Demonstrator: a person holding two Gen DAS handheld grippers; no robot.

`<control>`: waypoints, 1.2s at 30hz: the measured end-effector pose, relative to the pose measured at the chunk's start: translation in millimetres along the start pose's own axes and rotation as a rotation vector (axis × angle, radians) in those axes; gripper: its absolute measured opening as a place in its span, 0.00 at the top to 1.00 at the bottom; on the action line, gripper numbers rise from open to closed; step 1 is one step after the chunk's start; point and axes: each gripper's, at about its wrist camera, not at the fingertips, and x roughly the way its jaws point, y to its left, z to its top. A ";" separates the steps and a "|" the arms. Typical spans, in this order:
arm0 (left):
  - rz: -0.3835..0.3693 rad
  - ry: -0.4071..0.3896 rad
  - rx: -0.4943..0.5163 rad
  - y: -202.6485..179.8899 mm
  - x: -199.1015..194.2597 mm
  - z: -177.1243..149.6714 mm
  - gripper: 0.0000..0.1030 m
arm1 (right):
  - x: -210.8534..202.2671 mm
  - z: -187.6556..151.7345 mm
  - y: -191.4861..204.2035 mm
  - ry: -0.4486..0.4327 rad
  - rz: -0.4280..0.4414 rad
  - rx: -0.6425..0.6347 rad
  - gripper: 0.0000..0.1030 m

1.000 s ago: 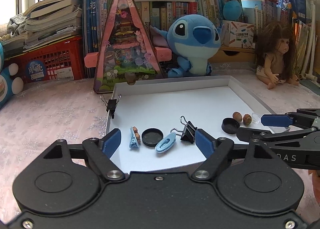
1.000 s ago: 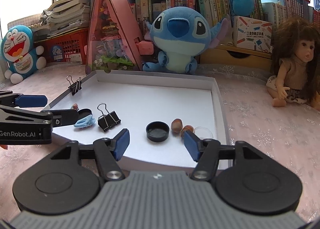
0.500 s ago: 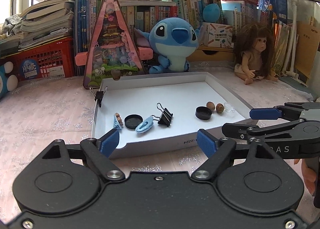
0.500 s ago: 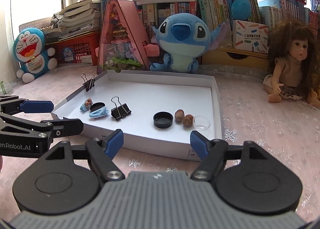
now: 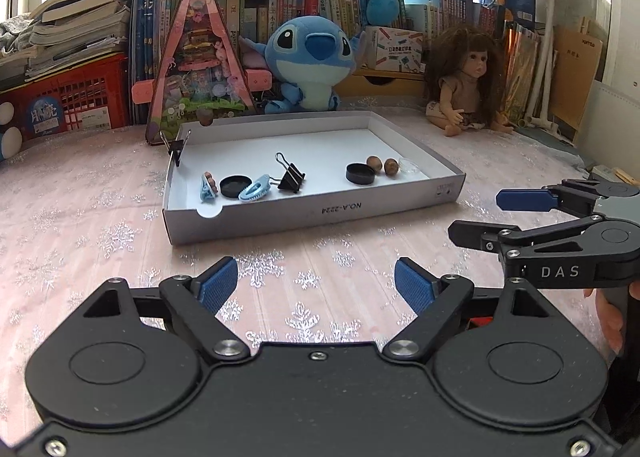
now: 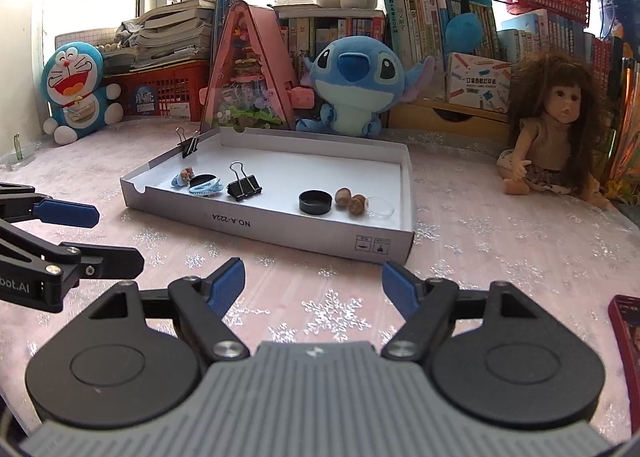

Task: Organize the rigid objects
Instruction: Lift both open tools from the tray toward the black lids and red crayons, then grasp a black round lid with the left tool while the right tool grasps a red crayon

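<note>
Left fingers apart, empty | right fingers apart, empty | tray ahead

Matt cardboard tray; glittery cloth tablecloth

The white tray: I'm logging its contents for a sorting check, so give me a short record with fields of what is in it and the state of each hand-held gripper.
tray: white tray on the pink tablecloth
left group: blue clips, black lid, binder clip
right group: black cap, two nuts, clear dish
on rim: small binder clip
left hand-held gripper: open, empty
right hand-held gripper: open, empty
</note>
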 end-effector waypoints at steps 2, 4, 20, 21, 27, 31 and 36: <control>-0.007 0.005 0.007 -0.8 -5.8 -7.9 0.18 | -8.3 -6.9 -2.7 -0.001 -0.019 -0.006 0.18; -0.015 0.011 0.008 -0.7 -10.8 -14.8 0.18 | -16.7 -13.6 -6.5 0.004 -0.037 -0.006 0.18; -0.112 0.053 0.051 -16.7 -28.1 -43.2 0.44 | -40.7 -47.7 1.0 0.060 -0.026 -0.046 0.18; -0.117 0.059 0.055 -18.1 -26.8 -43.4 0.47 | -39.5 -47.7 1.8 0.061 -0.024 -0.048 0.18; -0.133 0.072 0.080 -27.9 -19.3 -44.8 0.53 | -30.1 -46.7 4.8 0.071 -0.011 -0.047 0.18; -0.122 0.065 0.082 -32.1 -14.7 -42.9 0.71 | -27.3 -45.2 5.6 0.069 -0.010 -0.054 0.18; -0.114 0.053 0.068 -29.9 -12.5 -39.1 0.71 | -24.8 -44.3 -0.5 0.073 -0.043 -0.050 0.18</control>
